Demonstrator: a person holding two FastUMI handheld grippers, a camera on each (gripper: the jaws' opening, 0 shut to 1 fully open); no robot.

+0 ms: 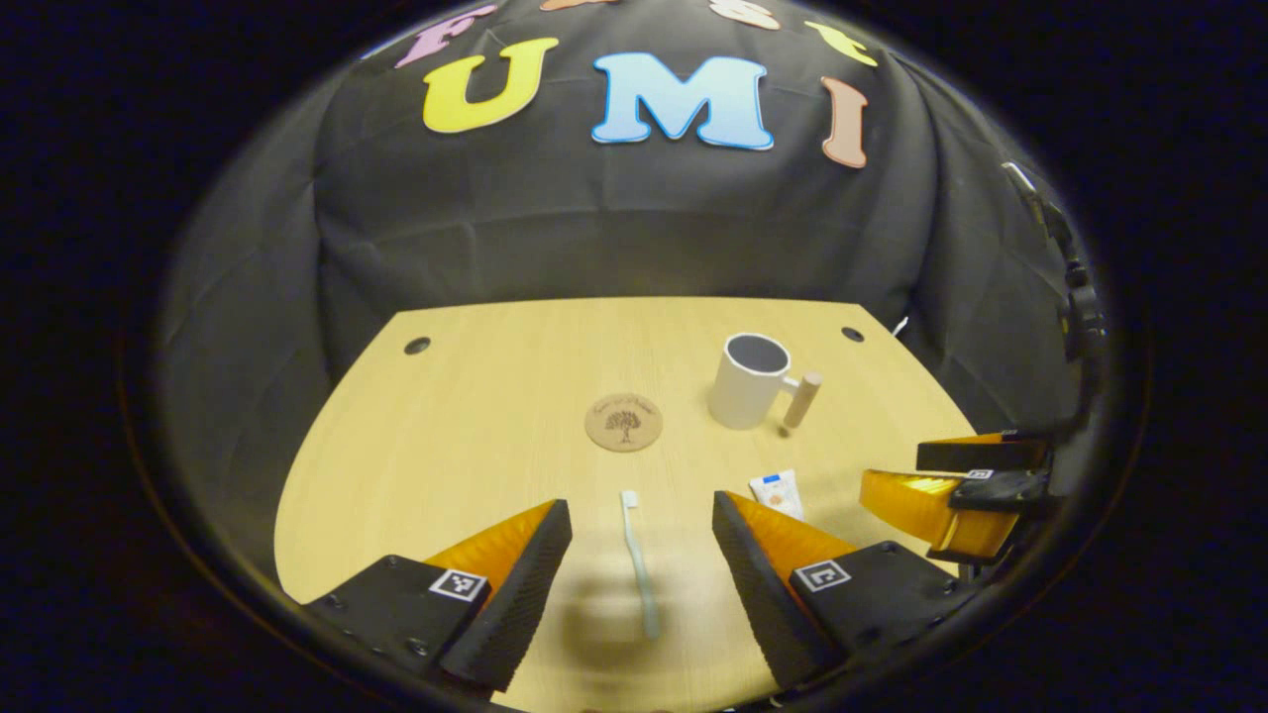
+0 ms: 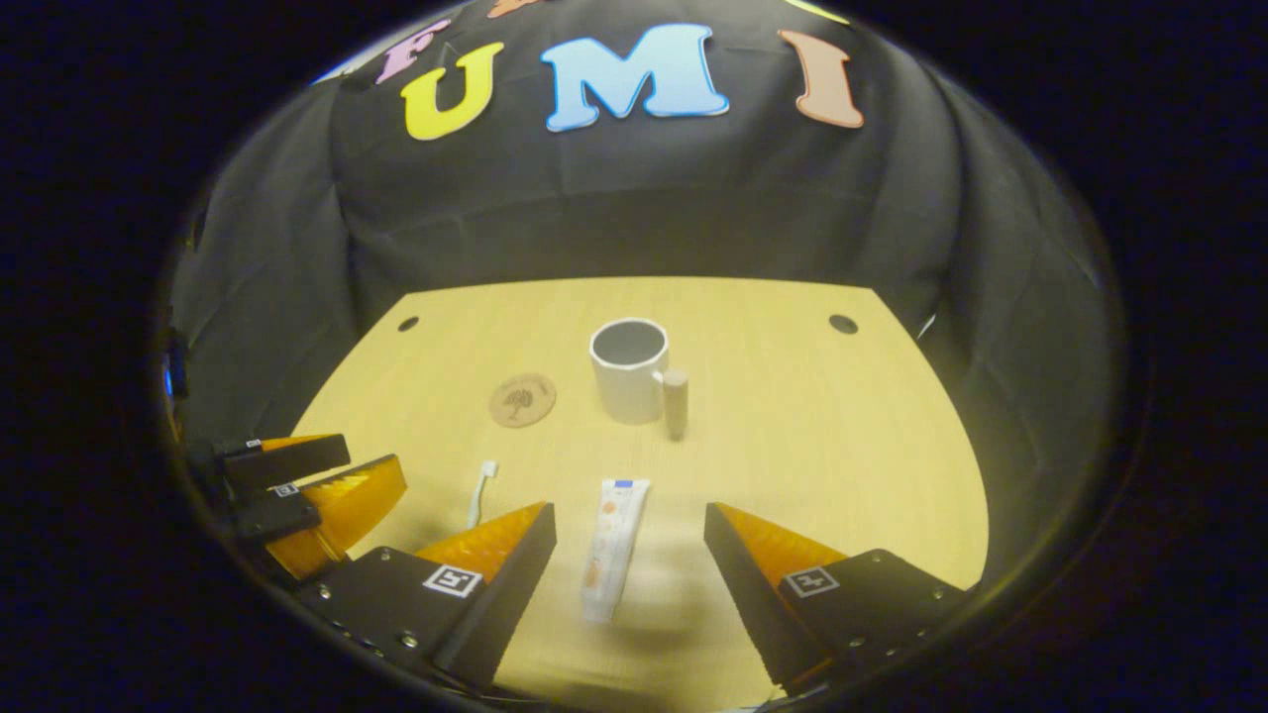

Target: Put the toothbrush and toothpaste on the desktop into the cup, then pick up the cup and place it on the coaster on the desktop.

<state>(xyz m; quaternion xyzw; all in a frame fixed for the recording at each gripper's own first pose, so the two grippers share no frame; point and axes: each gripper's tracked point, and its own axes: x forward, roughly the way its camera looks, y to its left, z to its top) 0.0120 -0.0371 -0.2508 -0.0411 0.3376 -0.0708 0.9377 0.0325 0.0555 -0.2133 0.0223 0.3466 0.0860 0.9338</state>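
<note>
A pale toothbrush (image 1: 640, 560) lies flat on the wooden desktop (image 1: 475, 426), between the spread fingers of my open left gripper (image 1: 642, 525), which hovers over it. A white toothpaste tube (image 2: 612, 545) lies lengthwise between the fingers of my open right gripper (image 2: 630, 530). Farther back stands a white cup (image 1: 748, 380) with a wooden handle, empty as far as I see; it is also in the right gripper view (image 2: 630, 369). A round cork coaster (image 1: 623, 422) lies left of the cup. The toothbrush head (image 2: 482, 487) and toothpaste end (image 1: 778, 492) peek past the fingers.
The right gripper (image 1: 951, 495) appears at the right edge of the left gripper view, and the left gripper (image 2: 297, 485) at the left edge of the right gripper view. Two cable holes (image 1: 417, 346) (image 1: 852, 334) mark the desktop's far corners. Black cloth walls surround the desk.
</note>
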